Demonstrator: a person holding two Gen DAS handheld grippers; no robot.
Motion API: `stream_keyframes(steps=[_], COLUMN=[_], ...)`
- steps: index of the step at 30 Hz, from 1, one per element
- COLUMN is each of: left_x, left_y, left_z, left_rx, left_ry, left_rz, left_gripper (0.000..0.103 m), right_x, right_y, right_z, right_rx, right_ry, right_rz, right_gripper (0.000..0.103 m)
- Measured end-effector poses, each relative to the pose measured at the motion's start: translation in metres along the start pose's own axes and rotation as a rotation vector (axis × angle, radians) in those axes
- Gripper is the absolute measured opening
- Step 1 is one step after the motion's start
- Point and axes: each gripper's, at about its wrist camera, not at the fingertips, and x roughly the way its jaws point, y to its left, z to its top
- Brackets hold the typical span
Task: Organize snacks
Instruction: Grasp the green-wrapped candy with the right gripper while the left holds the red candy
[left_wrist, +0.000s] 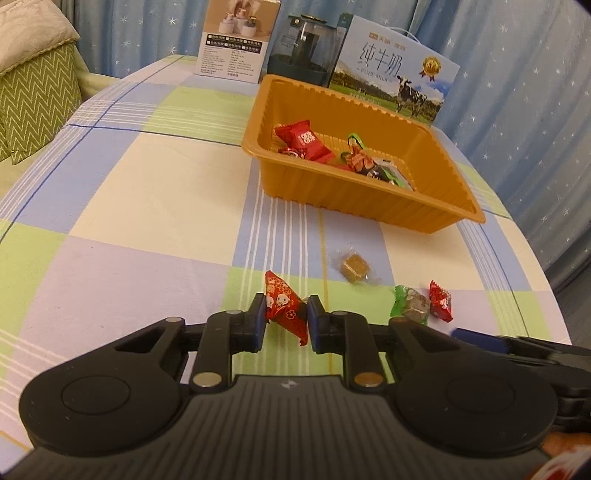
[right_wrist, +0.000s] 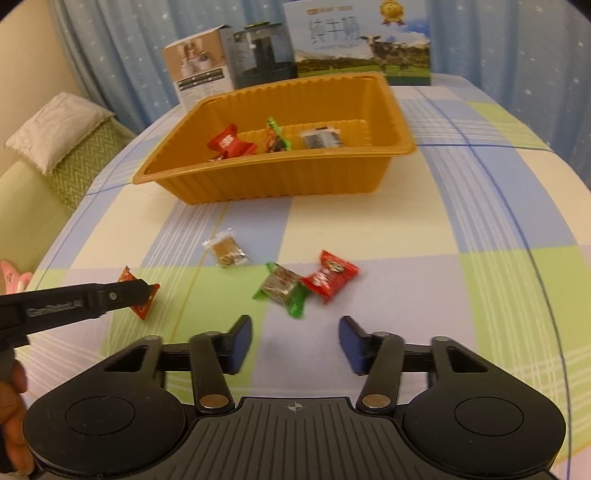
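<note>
My left gripper (left_wrist: 286, 318) is shut on a red patterned candy (left_wrist: 283, 306) low over the tablecloth; it also shows from the side in the right wrist view (right_wrist: 146, 291), with the candy (right_wrist: 142, 308) between its tips. My right gripper (right_wrist: 295, 341) is open and empty, just short of a green-wrapped candy (right_wrist: 282, 290) and a red candy (right_wrist: 328, 277). A clear-wrapped brown candy (right_wrist: 226, 252) lies further in. The orange tray (right_wrist: 258, 177) holds several wrapped snacks (right_wrist: 231, 142). In the left wrist view the tray (left_wrist: 369, 195), brown candy (left_wrist: 355, 266), green candy (left_wrist: 412, 304) and red candy (left_wrist: 441, 301) show.
A milk carton box (left_wrist: 393, 70), a dark clear container (left_wrist: 303, 48) and a white product box (left_wrist: 236, 37) stand behind the tray. A green sofa with a cushion (right_wrist: 59, 155) is at the left of the table. Blue star curtains hang behind.
</note>
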Motion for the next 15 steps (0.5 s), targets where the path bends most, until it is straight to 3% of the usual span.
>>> stream_keyframes(steps=[15], left_x=[-0.009], left_y=[0.006], left_z=[-0.005], left_rx=[-0.026], left_ry=[0.006], left_rz=[-0.012], left_gripper=[0.02], right_x=[0.033], right_y=[0.016], right_z=[0.016], right_rx=[-0.286], right_ry=[-0.016], right_rz=[-0.015], right_gripper=[0.047])
